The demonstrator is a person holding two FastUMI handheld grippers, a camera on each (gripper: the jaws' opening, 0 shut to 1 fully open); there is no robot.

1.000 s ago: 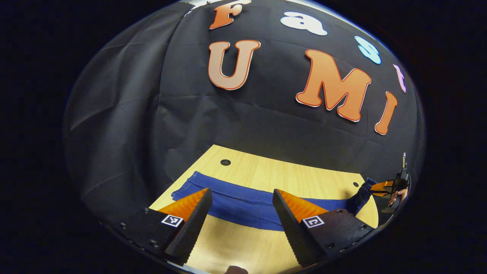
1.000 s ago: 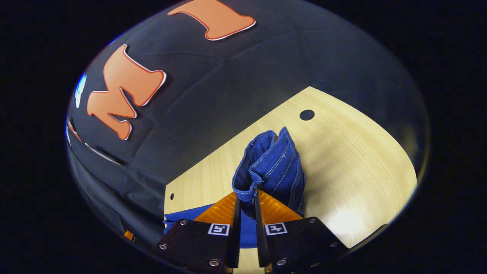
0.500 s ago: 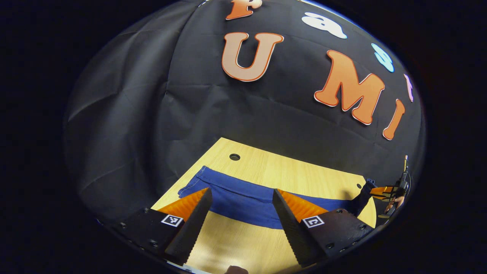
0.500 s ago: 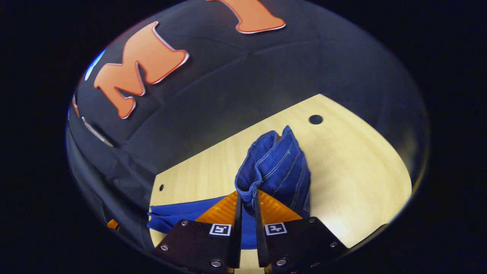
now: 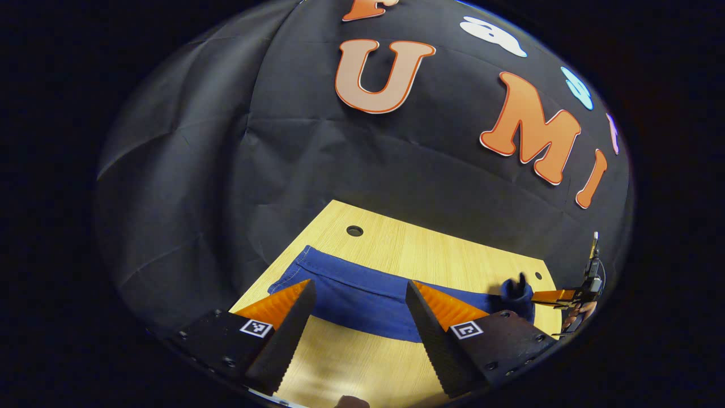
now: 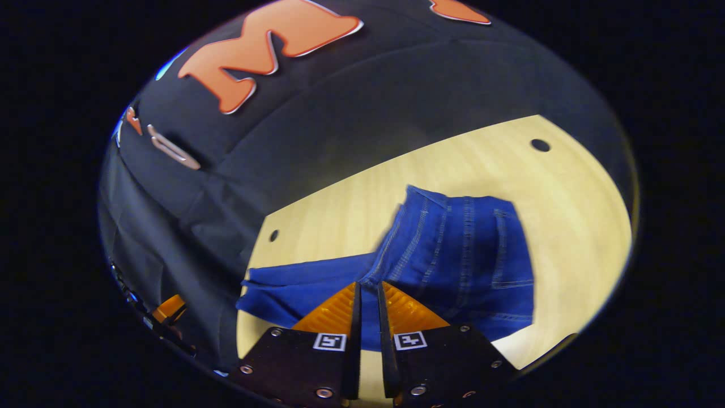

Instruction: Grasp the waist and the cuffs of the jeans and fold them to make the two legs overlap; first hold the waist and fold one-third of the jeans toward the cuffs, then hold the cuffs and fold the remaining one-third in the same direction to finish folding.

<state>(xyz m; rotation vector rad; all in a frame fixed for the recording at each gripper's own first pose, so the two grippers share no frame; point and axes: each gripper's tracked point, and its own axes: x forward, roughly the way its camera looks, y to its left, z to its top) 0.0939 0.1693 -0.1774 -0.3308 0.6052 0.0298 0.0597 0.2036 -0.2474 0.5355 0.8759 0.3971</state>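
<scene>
Blue jeans lie stretched across the wooden table, the legs overlapped, the cuffs at the left end. My left gripper hovers open over the near edge of the legs, nothing between its fingers. In the right gripper view the waist of the jeans is lifted and spread out flat, stitching and pockets showing, with my right gripper shut on the waistband edge. In the left gripper view that right gripper and the hand holding it sit at the far right, with the raised waist beside it.
The black cloth wall closes the table's far side. Small round holes sit in the tabletop near its back corners. Bare wood lies beyond the jeans and at the right end.
The right gripper has swung with the waist: the bunched waist has opened into a flat spread panel and moved toward the legs. The left gripper has shifted only slightly, staying open.
</scene>
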